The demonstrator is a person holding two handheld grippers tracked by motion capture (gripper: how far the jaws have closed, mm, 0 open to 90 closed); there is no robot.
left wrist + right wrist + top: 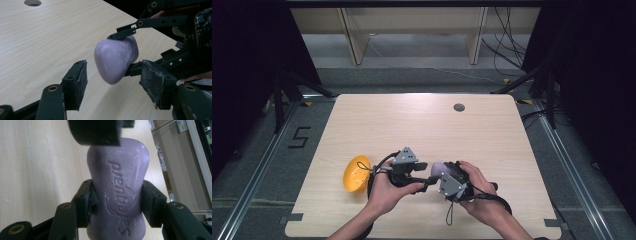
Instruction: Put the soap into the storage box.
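The right gripper point(116, 195) clamps a purple soap bar point(118, 192) at its waist, above the wooden table point(422, 125); the bar's rounded end lies between the left gripper's point(112, 77) half-open jaws, pads not touching. A yellow bowl point(355, 174) lies tipped just left.

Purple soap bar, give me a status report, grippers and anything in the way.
Right gripper shut on purple soap bar, held above the table. Left gripper open, jaws either side of the bar's free end, not touching. Yellow bowl off to the left, no obstruction.
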